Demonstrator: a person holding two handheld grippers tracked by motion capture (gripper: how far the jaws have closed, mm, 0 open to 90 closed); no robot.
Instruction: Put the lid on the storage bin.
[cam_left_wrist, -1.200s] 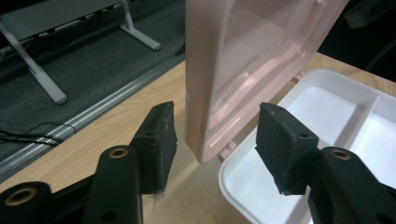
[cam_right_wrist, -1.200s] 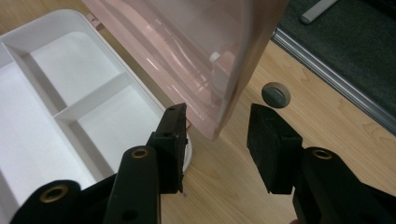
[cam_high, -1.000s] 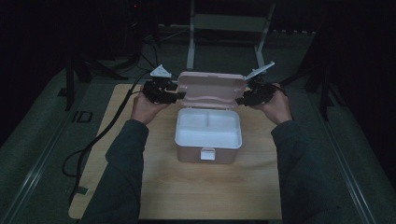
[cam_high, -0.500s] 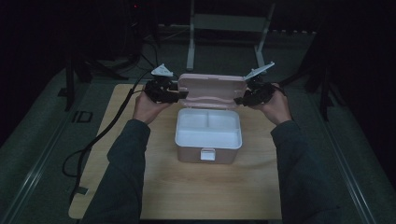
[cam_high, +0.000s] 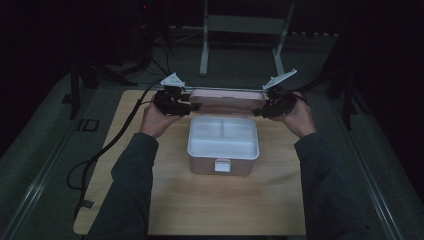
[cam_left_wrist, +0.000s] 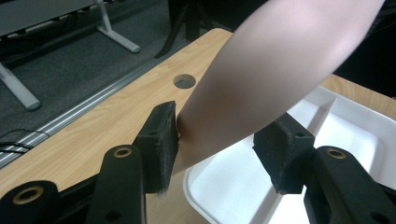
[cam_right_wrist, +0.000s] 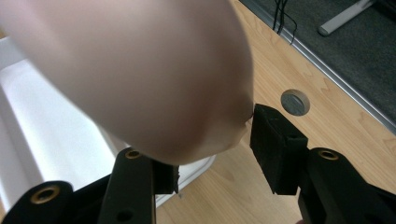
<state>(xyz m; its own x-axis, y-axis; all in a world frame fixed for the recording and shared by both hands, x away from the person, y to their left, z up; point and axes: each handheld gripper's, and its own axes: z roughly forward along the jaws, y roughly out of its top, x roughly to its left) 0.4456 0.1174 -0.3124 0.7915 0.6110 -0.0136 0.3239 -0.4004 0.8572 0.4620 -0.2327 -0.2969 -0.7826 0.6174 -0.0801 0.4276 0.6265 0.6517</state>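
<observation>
1. In the left gripper view the pink lid (cam_left_wrist: 261, 79), between the fingers (cam_left_wrist: 161, 140), is blurred by closeness, and the picture's top edge cuts it off.
2. There the white box (cam_left_wrist: 336, 135), beyond and below the fingers, runs off the right and bottom edges; the lid hides its far part.
3. In the right gripper view the lid (cam_right_wrist: 140, 70) is a soft blur that covers most of the left finger (cam_right_wrist: 166, 177); whether that pad touches it cannot be told.
4. In the high view the fingers of both grippers look too small and dark to read, perhaps pressed on the lid's ends.
</observation>
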